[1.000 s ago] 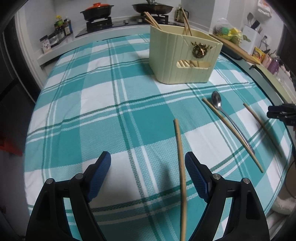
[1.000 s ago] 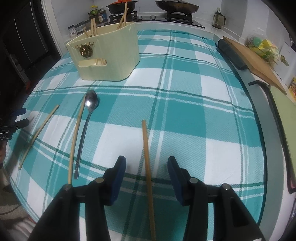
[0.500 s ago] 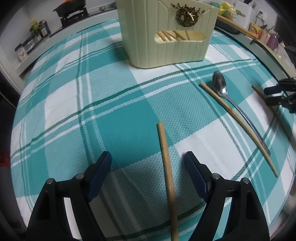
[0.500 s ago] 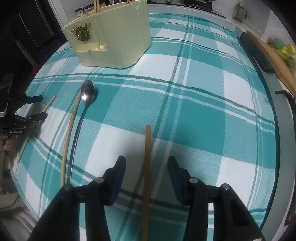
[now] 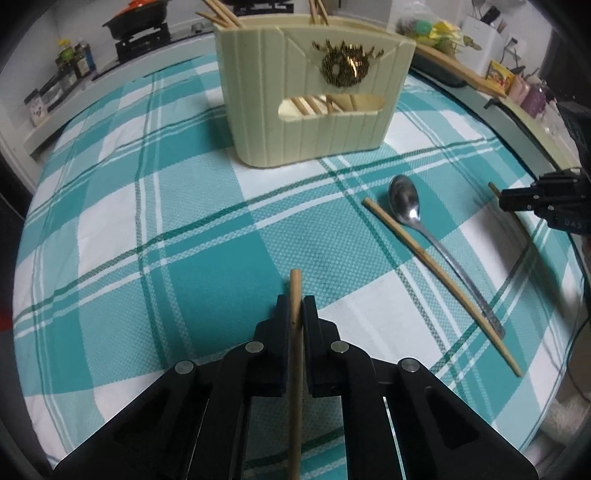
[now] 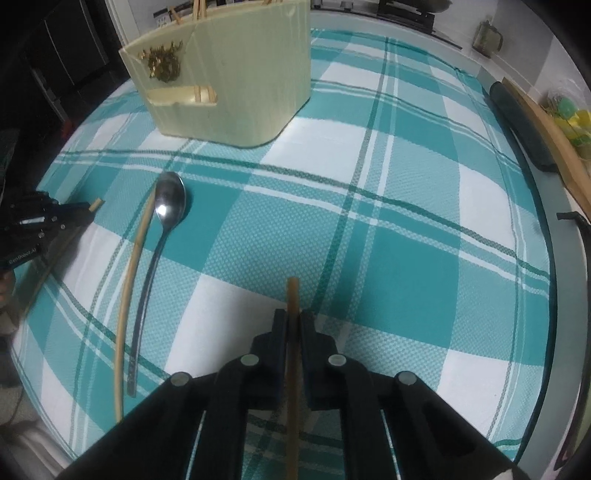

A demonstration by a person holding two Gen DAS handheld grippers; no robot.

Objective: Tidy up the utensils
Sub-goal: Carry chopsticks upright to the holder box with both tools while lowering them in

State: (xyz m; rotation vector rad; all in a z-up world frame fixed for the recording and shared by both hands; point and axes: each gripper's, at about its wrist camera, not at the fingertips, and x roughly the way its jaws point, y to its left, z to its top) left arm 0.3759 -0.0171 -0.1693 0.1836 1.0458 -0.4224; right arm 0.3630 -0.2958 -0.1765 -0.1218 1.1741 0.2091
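Note:
In the left wrist view my left gripper (image 5: pixel 295 302) is closing its jaws on a wooden chopstick (image 5: pixel 294 282) lying on the checked cloth, and the pads press its sides. My right gripper (image 6: pixel 293 315) closes the same way on a second chopstick (image 6: pixel 292 291). Each gripper also shows at the edge of the other view: the right gripper (image 5: pixel 504 201) and the left gripper (image 6: pixel 86 212). Between them lie a steel spoon (image 5: pixel 404 201) (image 6: pixel 170 203) and a loose chopstick (image 5: pixel 424 254) (image 6: pixel 133 266). The cream utensil holder (image 5: pixel 314 92) (image 6: pixel 229 74) stands beyond, with several chopsticks in it.
A teal and white checked cloth (image 5: pixel 147 240) covers the table. Behind it is a stove with a pot (image 5: pixel 136 22) and bottles (image 5: pixel 70 62) on the counter. A wooden board (image 6: pixel 546 125) and a dark roll (image 6: pixel 517 122) lie along the right edge.
Both grippers moved forward toward the holder and came lower over their chopsticks. Both jaws, wide apart before, have come together on the chopsticks.

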